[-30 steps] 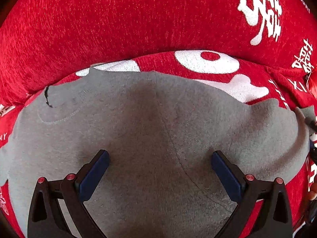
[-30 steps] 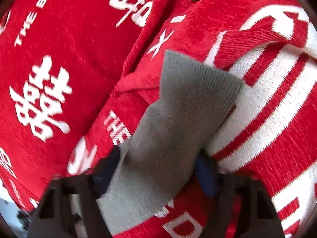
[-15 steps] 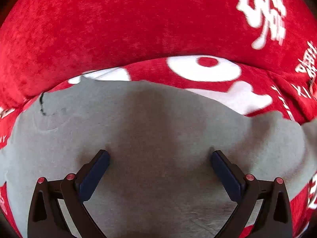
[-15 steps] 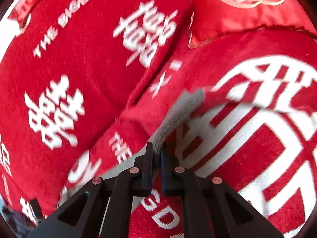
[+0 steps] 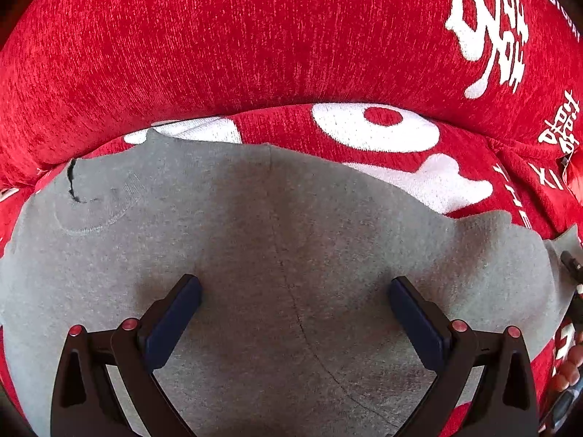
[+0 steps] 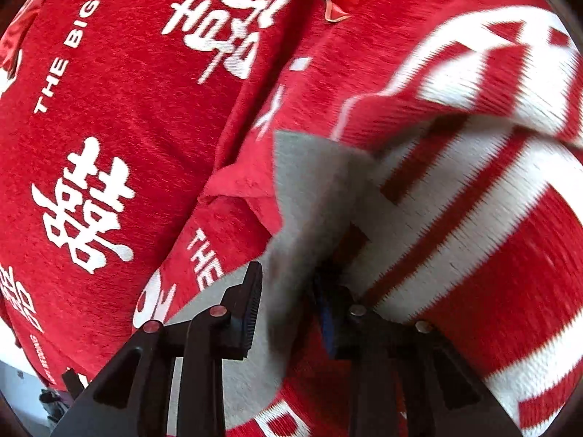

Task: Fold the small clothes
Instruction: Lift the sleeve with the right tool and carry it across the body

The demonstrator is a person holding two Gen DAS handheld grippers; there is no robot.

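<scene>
While the grey garment (image 5: 291, 255) lies flat, filling the lower frame, we hold the left gripper (image 5: 293, 295) spread above it; the right gripper (image 6: 288, 284), part-open, straddles its sleeve (image 6: 309, 189) at centre, likely for folding.

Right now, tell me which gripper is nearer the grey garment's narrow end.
Right. The right gripper straddles the narrow end; the left gripper is open over the broad body.

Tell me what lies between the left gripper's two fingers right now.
In the left wrist view, only the grey garment lies between the open left gripper fingers: flat grey knit with a faint seam down it, spread over the red blanket.
</scene>
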